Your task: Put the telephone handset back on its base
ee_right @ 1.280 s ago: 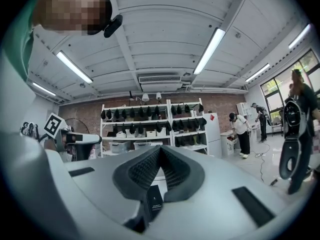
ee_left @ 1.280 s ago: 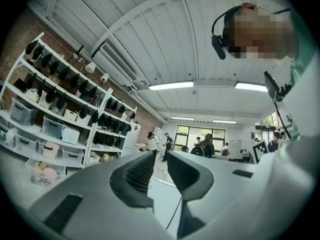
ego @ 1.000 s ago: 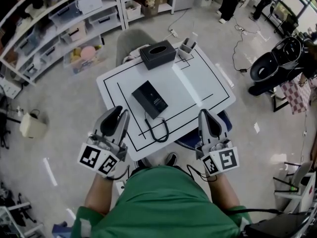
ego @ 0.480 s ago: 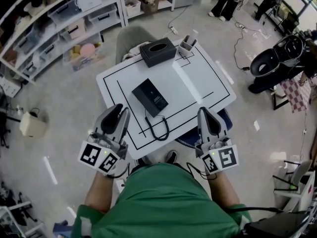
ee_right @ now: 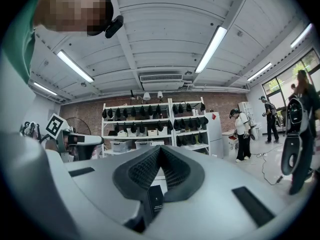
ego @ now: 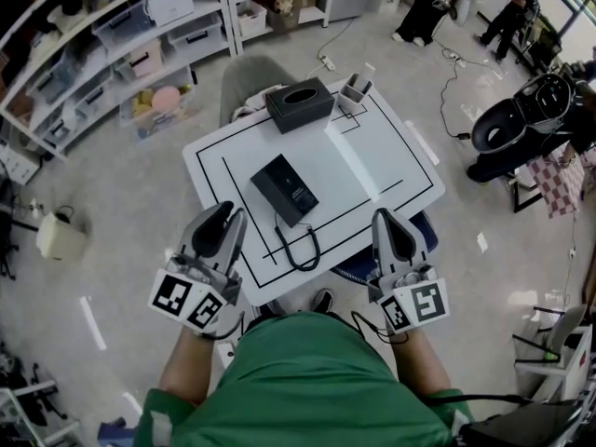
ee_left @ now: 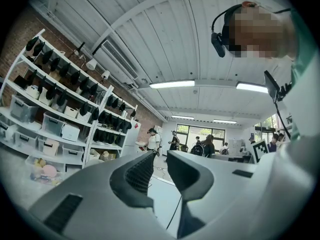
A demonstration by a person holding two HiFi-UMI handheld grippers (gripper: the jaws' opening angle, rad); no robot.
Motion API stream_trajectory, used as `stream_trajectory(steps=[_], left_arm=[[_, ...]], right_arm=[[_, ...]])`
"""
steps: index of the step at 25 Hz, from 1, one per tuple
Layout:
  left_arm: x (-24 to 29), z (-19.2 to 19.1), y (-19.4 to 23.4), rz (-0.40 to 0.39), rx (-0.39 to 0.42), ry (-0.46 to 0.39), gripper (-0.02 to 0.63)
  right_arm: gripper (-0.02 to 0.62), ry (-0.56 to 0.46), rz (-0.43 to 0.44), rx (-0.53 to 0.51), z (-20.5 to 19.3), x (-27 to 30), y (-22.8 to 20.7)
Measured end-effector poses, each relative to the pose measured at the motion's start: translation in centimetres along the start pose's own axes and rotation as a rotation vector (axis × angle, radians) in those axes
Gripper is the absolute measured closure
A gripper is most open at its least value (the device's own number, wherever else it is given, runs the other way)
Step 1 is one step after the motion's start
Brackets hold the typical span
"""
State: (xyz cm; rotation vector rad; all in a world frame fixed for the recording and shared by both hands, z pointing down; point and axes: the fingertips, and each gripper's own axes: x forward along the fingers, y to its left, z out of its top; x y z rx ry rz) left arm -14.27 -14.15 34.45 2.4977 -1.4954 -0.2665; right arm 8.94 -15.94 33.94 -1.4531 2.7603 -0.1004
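Note:
The black telephone (ego: 284, 189) lies on the white table (ego: 377, 156), left of centre. Its dark cord (ego: 298, 245) loops toward the near edge. I cannot tell the handset apart from the base. My left gripper (ego: 228, 210) hovers at the table's near left edge, short of the phone, with a narrow gap between its jaws and nothing in it (ee_left: 160, 156). My right gripper (ego: 382, 214) hangs off the near right edge, its jaws meeting at the tips (ee_right: 160, 151). Below those jaws the phone (ee_right: 155, 199) shows small and far.
A black tissue box (ego: 299, 103) and a small holder (ego: 352, 88) stand at the table's far edge, with a grey chair (ego: 247, 77) behind. Shelves with bins (ego: 112, 45) run along the left. A black machine (ego: 517, 119) stands at right.
Both grippers and the phone stay where they were; only the head view has shifted slightly.

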Motion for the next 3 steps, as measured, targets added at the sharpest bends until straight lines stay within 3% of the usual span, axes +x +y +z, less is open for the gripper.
stream_trajectory(steps=[3], left_arm=[[-0.17, 0.0, 0.17, -0.002, 0.002, -0.004, 0.509]], right_arm=[[0.574, -0.007, -0.002, -0.003, 0.02, 0.01, 0.16]])
